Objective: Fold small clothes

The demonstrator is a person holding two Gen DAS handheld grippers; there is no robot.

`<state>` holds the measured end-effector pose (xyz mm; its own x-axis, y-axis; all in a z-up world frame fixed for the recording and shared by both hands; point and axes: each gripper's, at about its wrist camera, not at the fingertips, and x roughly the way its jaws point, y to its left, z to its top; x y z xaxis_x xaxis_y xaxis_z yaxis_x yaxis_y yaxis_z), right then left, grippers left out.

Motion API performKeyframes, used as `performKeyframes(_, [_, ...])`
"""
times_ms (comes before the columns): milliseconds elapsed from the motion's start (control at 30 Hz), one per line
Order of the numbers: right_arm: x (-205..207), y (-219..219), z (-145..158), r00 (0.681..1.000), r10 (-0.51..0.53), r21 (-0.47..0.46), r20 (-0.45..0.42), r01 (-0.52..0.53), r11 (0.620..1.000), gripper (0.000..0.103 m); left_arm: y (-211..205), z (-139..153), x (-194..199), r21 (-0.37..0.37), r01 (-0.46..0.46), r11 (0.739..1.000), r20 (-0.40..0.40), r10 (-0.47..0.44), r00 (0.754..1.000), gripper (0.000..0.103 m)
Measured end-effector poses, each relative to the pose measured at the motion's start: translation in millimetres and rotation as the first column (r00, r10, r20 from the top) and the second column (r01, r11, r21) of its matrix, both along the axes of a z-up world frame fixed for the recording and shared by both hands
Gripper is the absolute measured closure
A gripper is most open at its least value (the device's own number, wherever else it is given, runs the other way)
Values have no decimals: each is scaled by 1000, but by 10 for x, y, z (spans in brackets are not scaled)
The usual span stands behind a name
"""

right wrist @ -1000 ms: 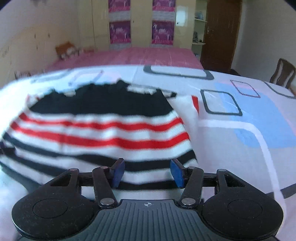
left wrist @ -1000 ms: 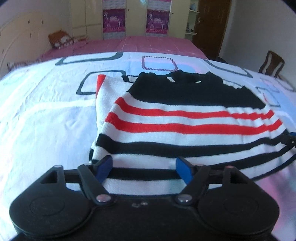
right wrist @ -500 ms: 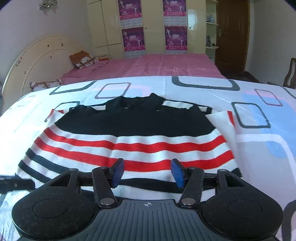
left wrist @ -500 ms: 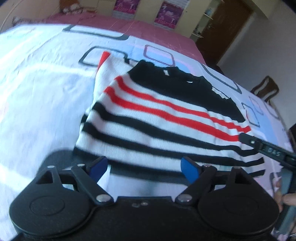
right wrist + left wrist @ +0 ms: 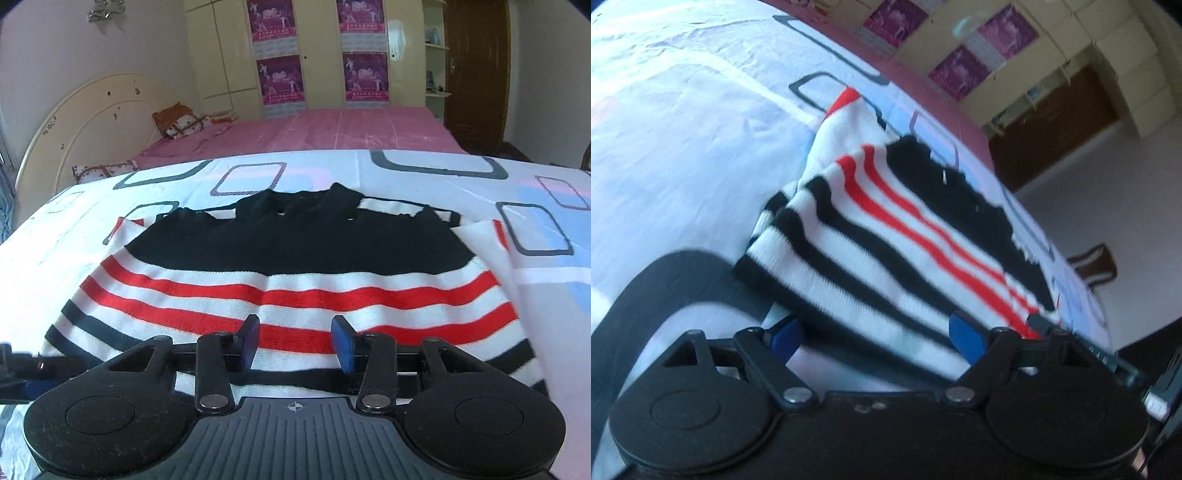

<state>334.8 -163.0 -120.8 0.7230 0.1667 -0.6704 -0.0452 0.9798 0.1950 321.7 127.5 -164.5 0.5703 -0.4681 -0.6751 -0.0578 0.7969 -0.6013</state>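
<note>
A: Where is the striped sweater now?

B: It lies flat on the bed, on the white sheet with the square shapes. Its black top part points to 12 o'clock in the right view. The sleeves look tucked in at both sides.

A: What has changed?

B: The left gripper has rolled over. A second ago its view was level; now the whole room tilts. It has also come down to the sweater's bottom corner. The black hem sits right between its fingers.

A: Are they pinching it?

B: Not yet. They are spread wide, one on each side of the hem.

A: And the right gripper?

B: It has slid along the hem toward the middle of the sweater. Its fingers are closing now. They hover over the red and white stripes, and I see no cloth squeezed between them.

A: So what does that mean?

B: I think both grippers are getting ready to grab the bottom edge. Then they can lift it up toward the collar at 12 o'clock. That fold is not done yet.
</note>
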Motion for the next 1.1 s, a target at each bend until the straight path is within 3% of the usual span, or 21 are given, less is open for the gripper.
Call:
performKeyframes(267, [303,162,-86,1000,17,-11,-3,-17,1000,64,31,-113,299,-103,-87,991,46,92,995,22])
performKeyframes(367, [393,254,-248,999,27,-71,-39,-30,997,64,64,-159,392,-128,-120,984,57,128,990,34])
performKeyframes(500, [383,330,-187,999,47,-127,-19,-49,991,64,121,-227,440,-147,-160,976,53,169,984,60])
performKeyframes(667, [371,394,-298,998,62,-188,-21,-64,980,64,185,-277,433,-176,-191,966,52,203,978,70])
performKeyframes(800, [380,359,-303,997,69,-171,-24,-72,983,64,204,-290,377,-204,-252,946,38,265,963,79])
performKeyframes(1000, [400,284,-311,994,111,-149,-9,-111,983,64,40,-80,284,-140,-297,945,100,312,945,84])
performKeyframes(1100, [412,98,-226,994,112,-46,-4,-112,993,64,-160,193,261,-54,-264,963,185,269,945,84])
